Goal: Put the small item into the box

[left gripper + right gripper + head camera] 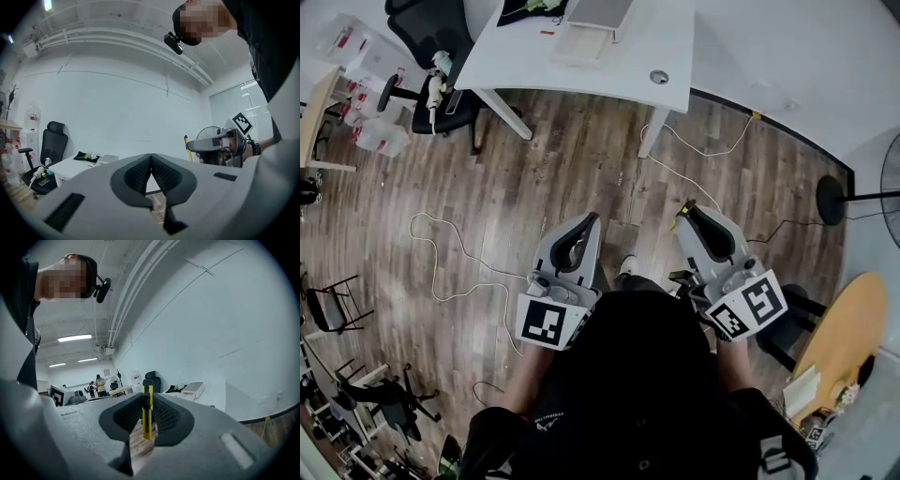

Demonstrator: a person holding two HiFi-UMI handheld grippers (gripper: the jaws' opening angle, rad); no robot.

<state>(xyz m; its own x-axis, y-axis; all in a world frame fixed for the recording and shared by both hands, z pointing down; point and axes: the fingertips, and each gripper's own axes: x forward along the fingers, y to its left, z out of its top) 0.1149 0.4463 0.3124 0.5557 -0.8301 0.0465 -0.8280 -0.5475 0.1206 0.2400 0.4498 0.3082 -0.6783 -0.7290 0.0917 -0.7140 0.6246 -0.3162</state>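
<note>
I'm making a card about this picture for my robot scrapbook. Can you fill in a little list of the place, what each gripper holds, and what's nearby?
Place: office room with a wooden floor
Left gripper: jaws shut together, nothing between them
Right gripper: shut on a yellow utility knife, held upright between the jaws
Ahead: white table with a pale flat box on it
Beside the table: black office chair
On the floor: loose white cable
Task so far: knife not yet at the box
</note>
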